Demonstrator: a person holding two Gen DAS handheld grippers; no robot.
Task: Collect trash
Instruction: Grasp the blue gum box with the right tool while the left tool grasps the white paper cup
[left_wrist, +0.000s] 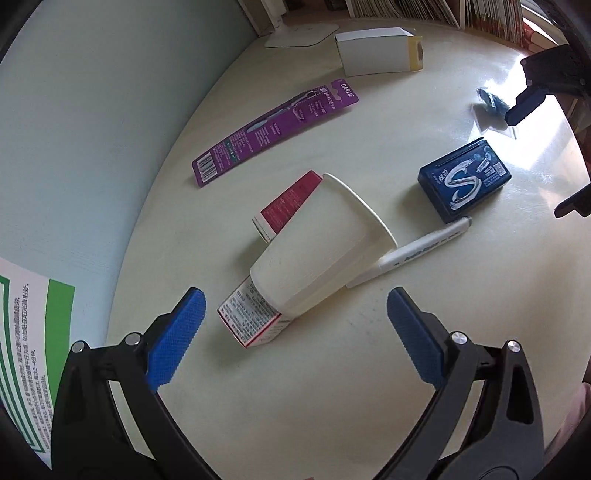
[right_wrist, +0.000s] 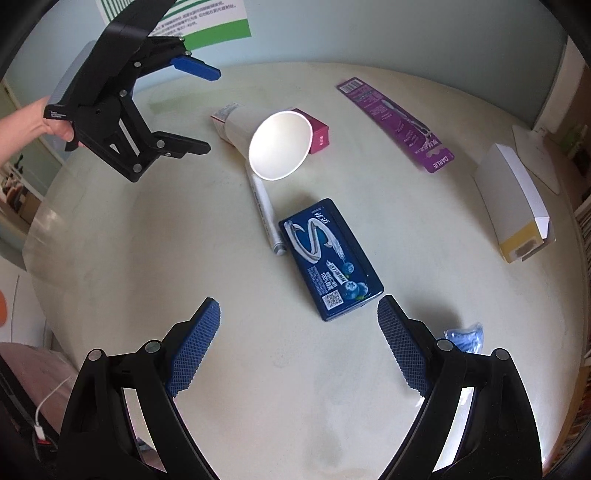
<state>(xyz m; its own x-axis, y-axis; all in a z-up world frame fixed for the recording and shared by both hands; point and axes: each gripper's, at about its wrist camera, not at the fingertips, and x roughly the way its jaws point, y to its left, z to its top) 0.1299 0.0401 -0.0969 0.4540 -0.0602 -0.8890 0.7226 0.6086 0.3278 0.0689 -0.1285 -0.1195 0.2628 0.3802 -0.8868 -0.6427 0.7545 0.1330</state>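
We see the paper cup (left_wrist: 317, 243) lying on its side mid-table, resting across a red and white box (left_wrist: 255, 317), its mouth toward the white marker (left_wrist: 410, 251) and the blue gum box (left_wrist: 465, 179). Our left gripper (left_wrist: 295, 332) hangs over it, fingers wide apart and empty. Our right gripper (right_wrist: 299, 347) is spread too, just short of the gum box. The round cream table (left_wrist: 314, 406) meets a pale blue wall (left_wrist: 92, 129), books behind.
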